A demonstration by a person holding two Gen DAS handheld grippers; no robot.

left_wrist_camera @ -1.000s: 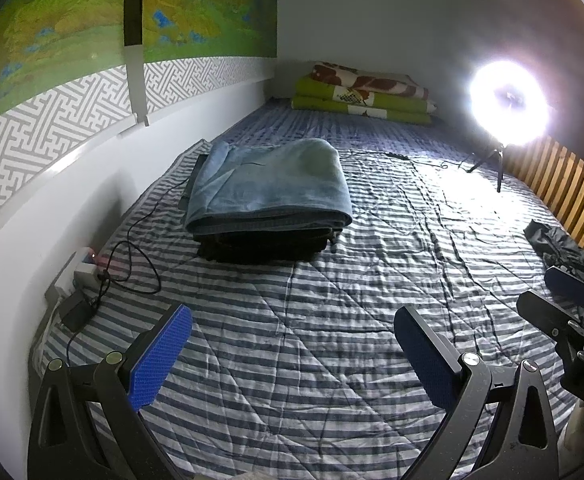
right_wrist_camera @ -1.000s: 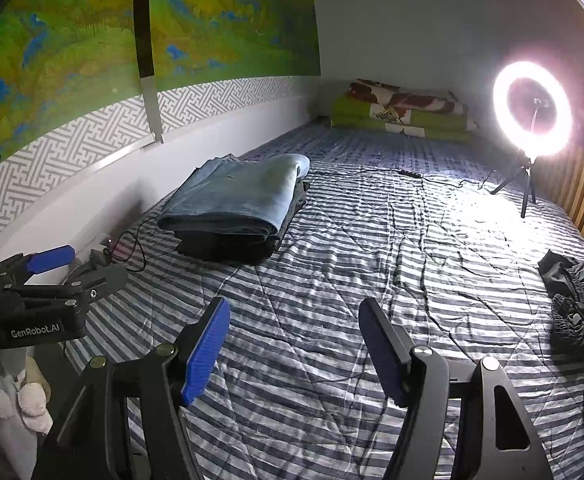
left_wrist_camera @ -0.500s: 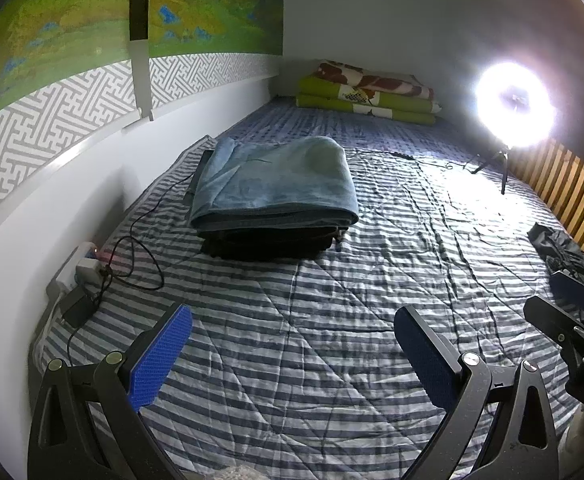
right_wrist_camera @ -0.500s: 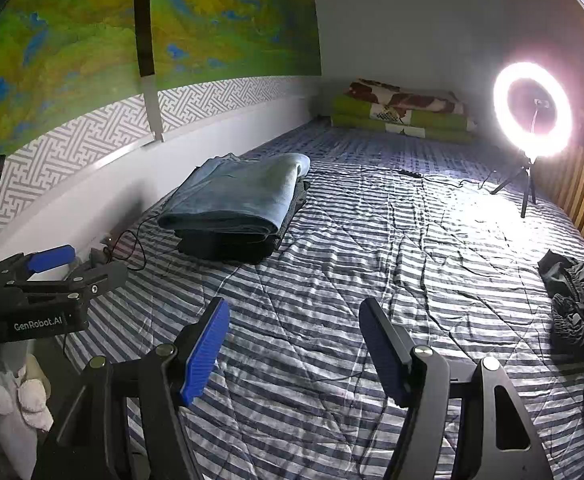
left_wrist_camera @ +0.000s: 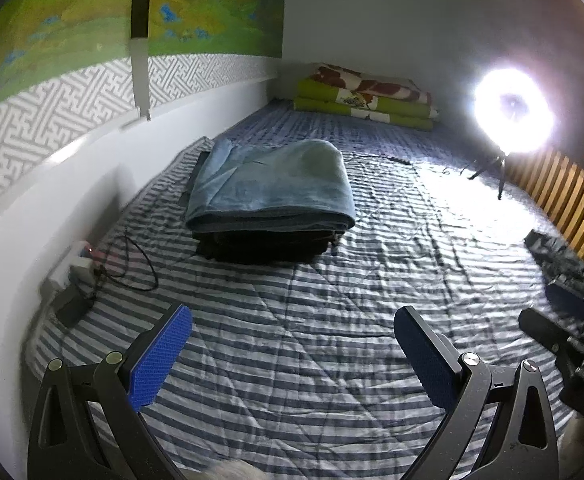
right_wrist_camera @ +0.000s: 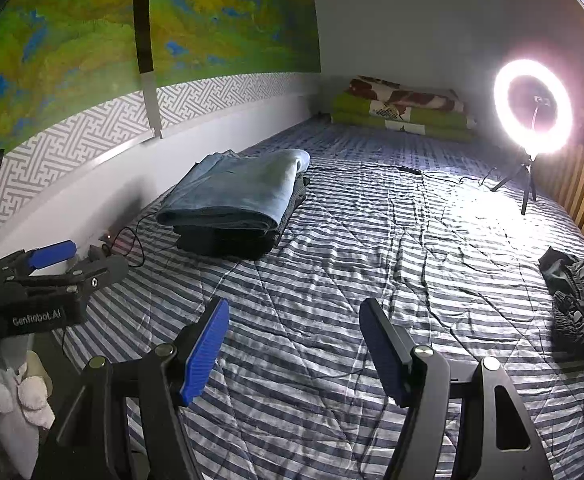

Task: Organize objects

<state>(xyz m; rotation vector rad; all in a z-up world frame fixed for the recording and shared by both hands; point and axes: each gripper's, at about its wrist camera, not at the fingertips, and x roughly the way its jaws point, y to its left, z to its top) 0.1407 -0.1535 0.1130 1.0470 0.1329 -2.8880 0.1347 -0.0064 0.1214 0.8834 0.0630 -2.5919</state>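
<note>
A folded light-blue cloth point(left_wrist_camera: 271, 188) point(right_wrist_camera: 235, 196) lies on top of a folded dark garment point(left_wrist_camera: 263, 246) point(right_wrist_camera: 227, 242) near the left wall, on the striped bedspread point(left_wrist_camera: 332, 320) point(right_wrist_camera: 352, 260). A crumpled dark garment point(right_wrist_camera: 580, 300) point(left_wrist_camera: 560, 256) lies at the bed's right side. My left gripper point(left_wrist_camera: 292, 352) hovers open over bare bedspread, well short of the stack, with nothing between its blue pads. My right gripper point(right_wrist_camera: 296, 344) is likewise open and empty above the bedspread. Each gripper shows at the edge of the other's view: the left gripper point(right_wrist_camera: 71, 260) and the right gripper point(left_wrist_camera: 564, 312).
A lit ring light on a tripod point(right_wrist_camera: 532, 108) point(left_wrist_camera: 512, 112) stands at the far right, its cable trailing across the bed. Folded green and patterned bedding point(left_wrist_camera: 368, 100) point(right_wrist_camera: 404, 112) lies at the far end. A power strip with black cables point(left_wrist_camera: 87, 264) sits by the left wall. Wooden slats point(left_wrist_camera: 572, 200) edge the right side.
The left wrist view has shifted slightly, so the folded stack sits a little further right and lower in it. The right wrist view is unchanged. Both grippers stay open.
</note>
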